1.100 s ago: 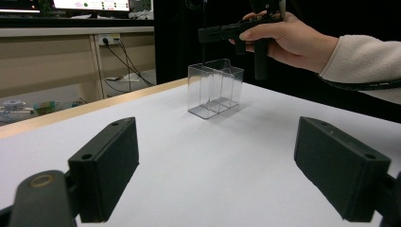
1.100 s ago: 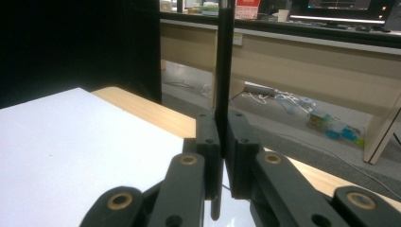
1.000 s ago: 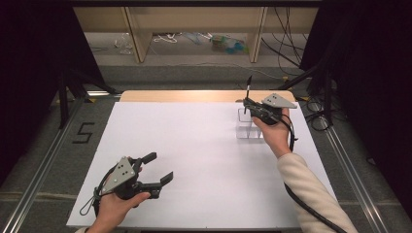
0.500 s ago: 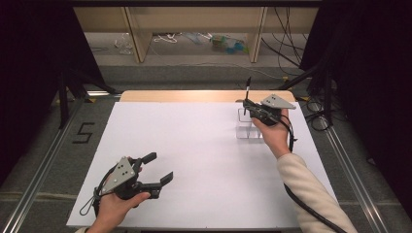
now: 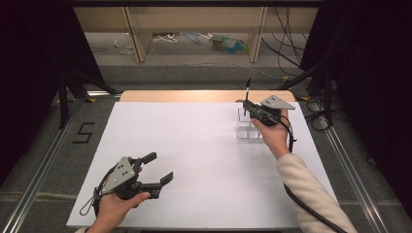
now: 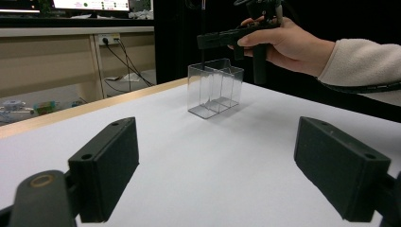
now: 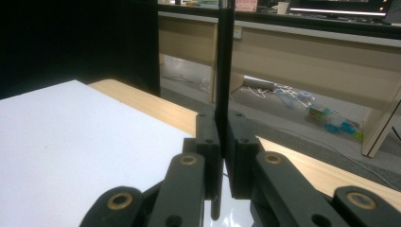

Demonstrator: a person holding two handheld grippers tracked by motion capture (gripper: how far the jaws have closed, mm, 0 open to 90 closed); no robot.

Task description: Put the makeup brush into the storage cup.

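Two grippers at work over white table point(image 5: 194, 145). Right gripper point(image 5: 248, 108) at far right, jaws clamped on thin black stick point(image 7: 224, 71), upright, lower end dipping into clear plastic divided box point(image 6: 215, 87) near table's far edge. Left gripper point(image 5: 158, 170) at near left corner, well apart from box, jaws spread wide, nothing between them
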